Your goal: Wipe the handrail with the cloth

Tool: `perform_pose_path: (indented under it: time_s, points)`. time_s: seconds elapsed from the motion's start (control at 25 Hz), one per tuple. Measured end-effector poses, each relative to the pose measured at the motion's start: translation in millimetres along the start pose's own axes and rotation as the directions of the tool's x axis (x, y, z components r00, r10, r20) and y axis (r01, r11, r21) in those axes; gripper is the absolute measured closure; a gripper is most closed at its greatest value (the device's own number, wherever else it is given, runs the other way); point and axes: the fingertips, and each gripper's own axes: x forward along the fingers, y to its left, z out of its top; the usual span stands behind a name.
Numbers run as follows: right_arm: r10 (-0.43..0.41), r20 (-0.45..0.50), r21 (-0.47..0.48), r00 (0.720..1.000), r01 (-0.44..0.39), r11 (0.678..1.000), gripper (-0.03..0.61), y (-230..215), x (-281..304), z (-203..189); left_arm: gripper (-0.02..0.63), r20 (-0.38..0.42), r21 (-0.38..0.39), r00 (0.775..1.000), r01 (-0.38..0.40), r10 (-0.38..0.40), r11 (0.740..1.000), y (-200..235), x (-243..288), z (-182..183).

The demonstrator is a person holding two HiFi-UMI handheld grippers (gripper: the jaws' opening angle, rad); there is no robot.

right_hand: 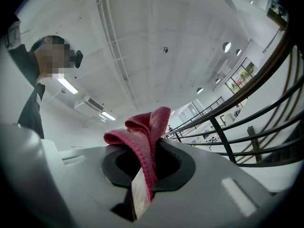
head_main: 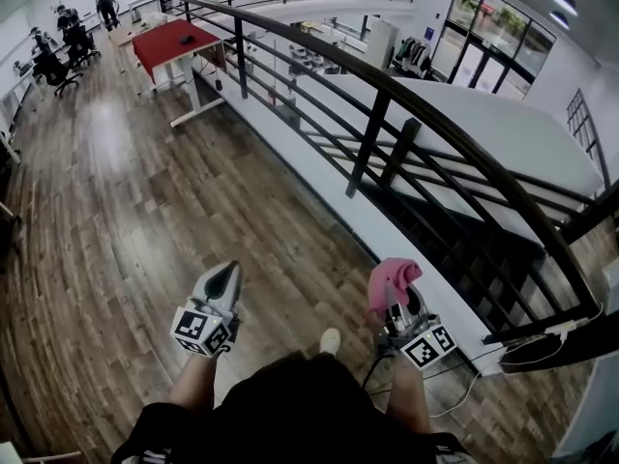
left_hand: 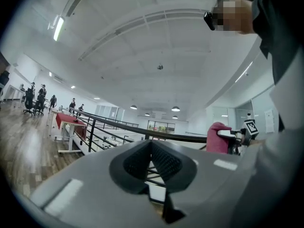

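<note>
A dark metal handrail (head_main: 406, 95) curves from the far left to the right edge in the head view, topping a railing of black bars. A pink cloth (head_main: 393, 276) sticks out of my right gripper (head_main: 395, 303), which is shut on it, held low and left of the railing. In the right gripper view the cloth (right_hand: 145, 132) folds up between the jaws, with the handrail (right_hand: 266, 65) to the right. My left gripper (head_main: 224, 280) is shut with nothing in it, pointing over the wooden floor. The left gripper view shows the handrail (left_hand: 142, 132) ahead and the cloth (left_hand: 217, 137) at right.
A red-topped table (head_main: 174, 42) stands at the far left beside the railing. Several people sit at desks (head_main: 58, 46) along the far wall. A white cable (head_main: 464, 390) lies on the wood floor (head_main: 126, 220) by the railing base. The person's shoe (head_main: 330, 340) shows between the grippers.
</note>
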Motion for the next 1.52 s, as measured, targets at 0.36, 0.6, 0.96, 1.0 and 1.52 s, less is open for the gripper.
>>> perform_pose_path:
  time_s: [0.36,0.6,0.96,1.0,1.52]
  points:
    - [0.056,0.004,0.033,0.998,-0.056,0.998,0.531,-101.8,38.9,42.6,0.615,0.029,-0.04,0.995,-0.093,0.094,0.995,-6.1,87.8,5.8]
    - [0.076,-0.021,0.035,0.997,-0.075,0.997,0.531,-151.6,12.2,71.8,0.615,0.048,-0.02,0.992,-0.117,0.118,0.993,-63.6,129.1,4.2]
    - [0.001,0.002,0.019,1.0,-0.001,1.0,0.531,-195.1,68.9,81.3,0.615,0.019,-0.008,1.0,-0.018,0.018,1.0,-35.5,220.3,-4.2]
    - [-0.013,0.006,0.016,1.0,0.012,1.0,0.531,-200.2,71.0,83.2,0.615,0.018,-0.005,1.0,-0.005,0.005,1.0,-33.8,229.5,-4.1]
    - [-0.239,0.136,-0.101,0.961,0.253,0.962,0.531,-258.2,138.6,136.3,0.615,0.056,0.002,0.963,0.263,-0.262,0.965,8.3,401.5,16.7]
